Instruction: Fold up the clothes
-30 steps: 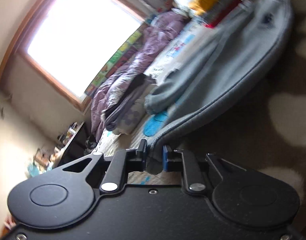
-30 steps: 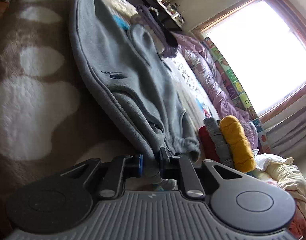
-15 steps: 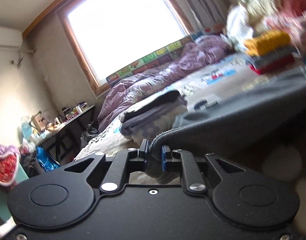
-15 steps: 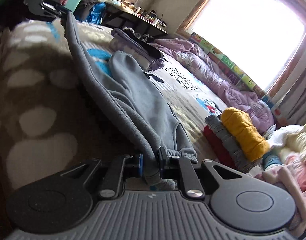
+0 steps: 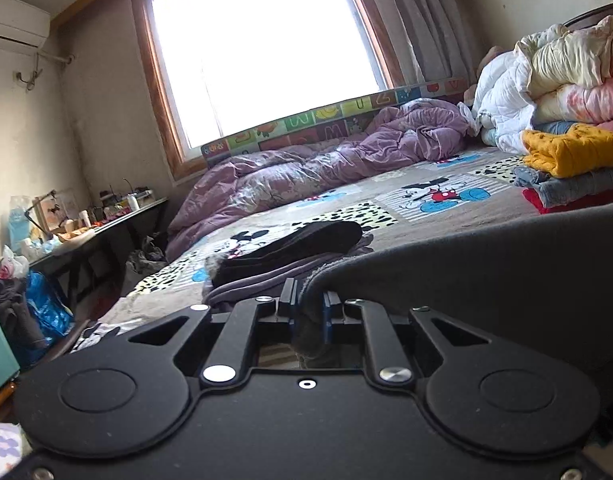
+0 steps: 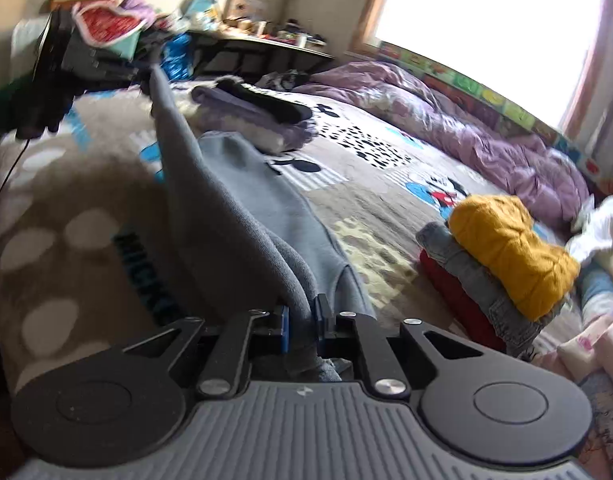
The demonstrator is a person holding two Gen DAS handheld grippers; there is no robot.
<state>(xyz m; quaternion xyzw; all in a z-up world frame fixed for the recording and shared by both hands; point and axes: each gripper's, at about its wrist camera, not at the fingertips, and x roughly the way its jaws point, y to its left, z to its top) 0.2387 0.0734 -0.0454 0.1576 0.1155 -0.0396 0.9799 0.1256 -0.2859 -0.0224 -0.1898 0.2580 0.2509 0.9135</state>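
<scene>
Left wrist view had the left gripper [image 5: 308,314] with its jaws clenched on a corner of the grey sweatshirt [image 5: 486,276], the fabric bunched between the blue pads and the rest stretching off to the right as a dark raised sheet. Right wrist view showed the same deal: the right gripper [image 6: 300,326] had a fold of the grey cloth between its jaws, which were closing a touch tighter on it. From there the garment ran up and away toward the far left corner of the bed [image 6: 366,184], where the other gripper was a blurry dark shape. So it hung taut between the two, lifted along the near edge of the bed, with the lower part still draped on the bedspread.

Handling-wise it looked like thick fleece: soft, floppy, a bit heavy, not slippery. My guess was it would sag in the middle unless kept stretched, so pinching the hem corners like this made sense.

Further right sat the folded stack [image 6: 494,264], mustard knit on top of denim and red, close to the sweatshirt's cuff end.

Compared with a second earlier, both cameras had rolled round to nearly level, the window now upright in the left view. The garment, flat on the bed before, had come up off it, with the grips unchanged.
</scene>
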